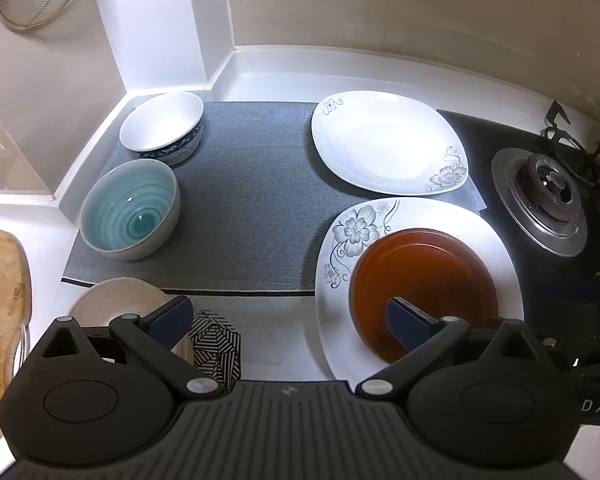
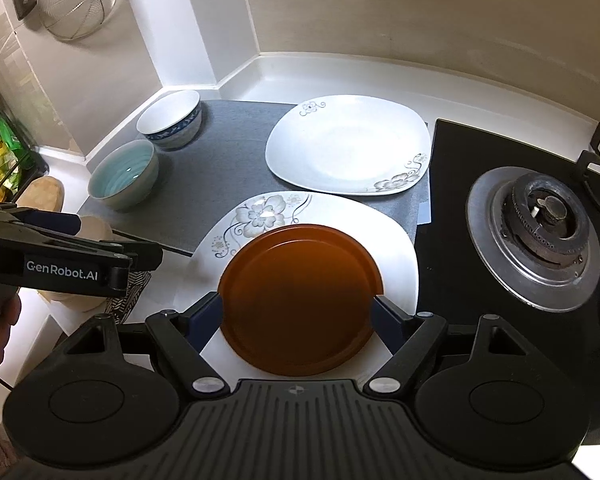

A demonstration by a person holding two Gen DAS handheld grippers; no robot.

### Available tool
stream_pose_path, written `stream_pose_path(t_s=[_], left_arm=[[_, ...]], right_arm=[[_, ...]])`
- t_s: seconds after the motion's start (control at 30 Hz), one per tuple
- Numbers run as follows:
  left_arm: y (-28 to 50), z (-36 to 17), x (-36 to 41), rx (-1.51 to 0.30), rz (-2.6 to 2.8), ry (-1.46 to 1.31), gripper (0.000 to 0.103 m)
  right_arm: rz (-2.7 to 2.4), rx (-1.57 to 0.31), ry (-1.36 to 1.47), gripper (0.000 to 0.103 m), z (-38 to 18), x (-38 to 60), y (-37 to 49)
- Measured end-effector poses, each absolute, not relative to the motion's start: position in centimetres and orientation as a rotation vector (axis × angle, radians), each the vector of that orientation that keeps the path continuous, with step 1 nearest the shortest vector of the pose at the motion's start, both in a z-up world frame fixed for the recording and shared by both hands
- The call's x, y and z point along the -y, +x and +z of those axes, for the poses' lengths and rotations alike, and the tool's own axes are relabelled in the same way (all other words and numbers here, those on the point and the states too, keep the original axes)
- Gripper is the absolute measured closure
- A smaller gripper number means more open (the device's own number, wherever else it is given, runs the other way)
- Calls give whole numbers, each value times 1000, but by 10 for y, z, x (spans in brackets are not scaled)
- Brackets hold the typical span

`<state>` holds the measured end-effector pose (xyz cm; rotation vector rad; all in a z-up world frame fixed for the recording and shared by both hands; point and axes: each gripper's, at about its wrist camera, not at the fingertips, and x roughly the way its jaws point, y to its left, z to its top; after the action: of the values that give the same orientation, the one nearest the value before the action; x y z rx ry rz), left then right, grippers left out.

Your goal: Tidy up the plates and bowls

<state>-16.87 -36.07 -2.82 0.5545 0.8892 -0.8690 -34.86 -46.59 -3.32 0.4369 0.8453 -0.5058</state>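
While the right gripper [image 2: 298, 312] hangs over the brown plate [image 2: 300, 300] with its jaws spread wide, one finger to each side of the plate's rim and neither clearly pressing on it, that plate rests on the flowered white plate [image 2: 396, 252], which overlaps the near right corner of the grey mat [image 1: 240, 200]. A second white plate [image 1: 384, 140] lies at the mat's far right corner. On the mat's left side stand two bowls, the blue-patterned bowl [image 1: 164, 128] at the far corner and the teal bowl [image 1: 130, 216] nearer. The left gripper [image 1: 288, 320] hovers just off the mat's near edge, jaws wide and empty. Beyond the mat's right edge sits the gas burner [image 2: 540, 232].
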Motion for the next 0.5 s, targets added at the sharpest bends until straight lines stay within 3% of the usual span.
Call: stream_pose_path(t_s=[0.5], left_arm=[[-139,-46,441,-964,-817,512,0]], right_arm=[[-578,-772,396,20,-33,560,-329]])
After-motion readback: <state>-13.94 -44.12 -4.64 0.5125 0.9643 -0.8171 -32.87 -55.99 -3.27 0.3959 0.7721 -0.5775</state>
